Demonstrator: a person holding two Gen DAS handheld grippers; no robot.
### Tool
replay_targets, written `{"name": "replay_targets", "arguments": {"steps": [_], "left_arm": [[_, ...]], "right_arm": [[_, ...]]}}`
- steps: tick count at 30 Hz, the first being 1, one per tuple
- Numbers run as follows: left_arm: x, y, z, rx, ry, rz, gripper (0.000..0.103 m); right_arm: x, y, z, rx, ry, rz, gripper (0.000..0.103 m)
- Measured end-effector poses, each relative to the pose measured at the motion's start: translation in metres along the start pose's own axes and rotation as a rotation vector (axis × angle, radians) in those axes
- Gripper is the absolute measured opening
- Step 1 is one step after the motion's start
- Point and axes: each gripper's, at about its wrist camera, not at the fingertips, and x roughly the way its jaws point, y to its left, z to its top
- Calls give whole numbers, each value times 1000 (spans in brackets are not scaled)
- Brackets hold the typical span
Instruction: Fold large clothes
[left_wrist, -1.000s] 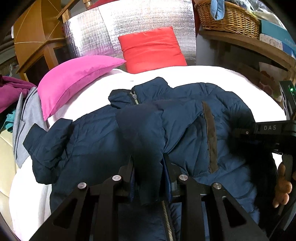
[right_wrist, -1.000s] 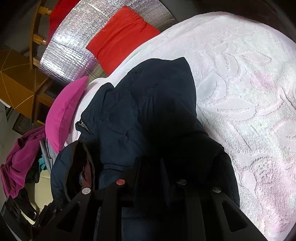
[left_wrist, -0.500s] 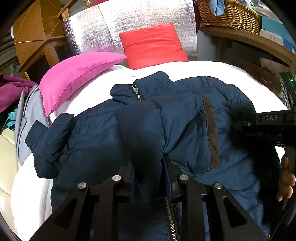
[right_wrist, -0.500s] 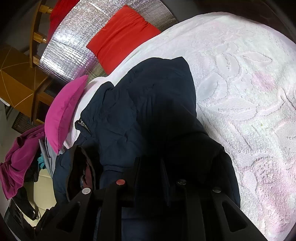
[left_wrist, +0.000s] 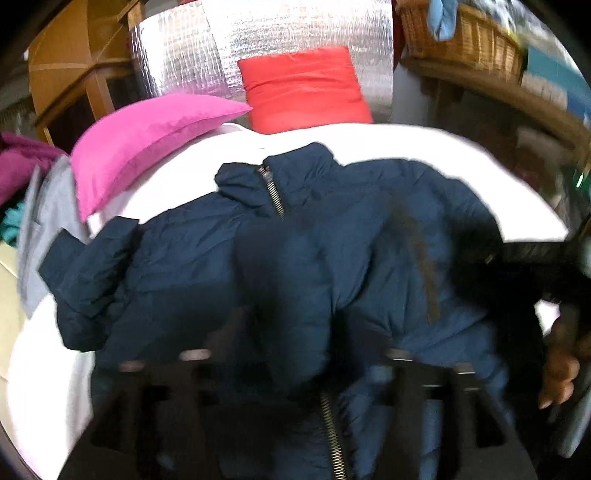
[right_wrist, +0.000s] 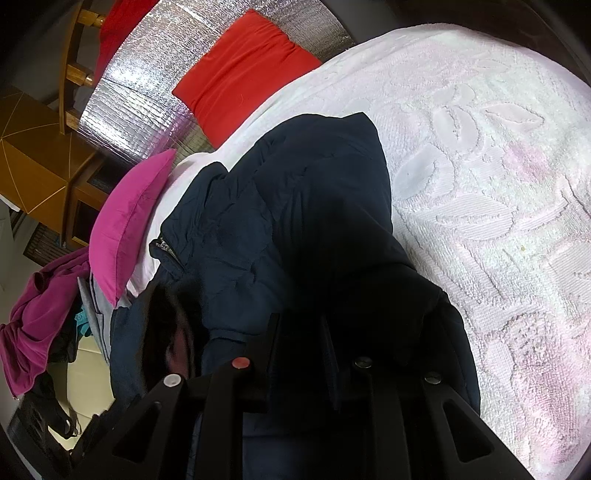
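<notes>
While my right tongs (right_wrist: 299, 332) pinched the navy jacket (left_wrist: 295, 258) to keep its fold on the bed (right_wrist: 498, 184), my left tongs (left_wrist: 295, 354) had just spread, releasing the sleeve.

The left gripper (left_wrist: 295, 354) just opened its jaws, freeing the navy jacket (left_wrist: 207, 266) sleeve fold at 6 o'clock.

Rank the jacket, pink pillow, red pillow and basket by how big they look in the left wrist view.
1. Jacket, by far the largest.
2. Pink pillow.
3. Red pillow, close behind; it sits farther back, so true size is unsure.
4. Basket, partly cut off by the frame edge.
</notes>
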Motion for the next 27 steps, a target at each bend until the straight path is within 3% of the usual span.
{"name": "replay_targets", "arguments": {"steps": [5, 9, 12, 16, 17, 18, 21, 27], "left_arm": [[-13, 2, 16, -57, -78, -115, 90], [12, -15, 20, -73, 16, -190, 92], [31, -29, 16, -55, 90, -193, 92], [41, -38, 11, -18, 71, -175, 91], [40, -35, 11, -28, 57, -171, 81], [40, -31, 13, -36, 53, -158, 61], [34, -8, 19, -106, 60, -216, 29], [-2, 52, 27, -196, 7, -182, 25]], "right_arm": [[-1, 0, -1, -2, 1, 0, 24], [-1, -2, -2, 5, 5, 10, 24], [-2, -3, -2, 6, 7, 12, 24], [-3, -3, -2, 8, 10, 17, 24], [-3, -2, -2, 8, 10, 17, 24], [-4, -2, -2, 6, 9, 16, 24], [-4, 1, -3, -11, 7, 5, 24], [-4, 3, -4, -18, 12, 4, 24]]}}
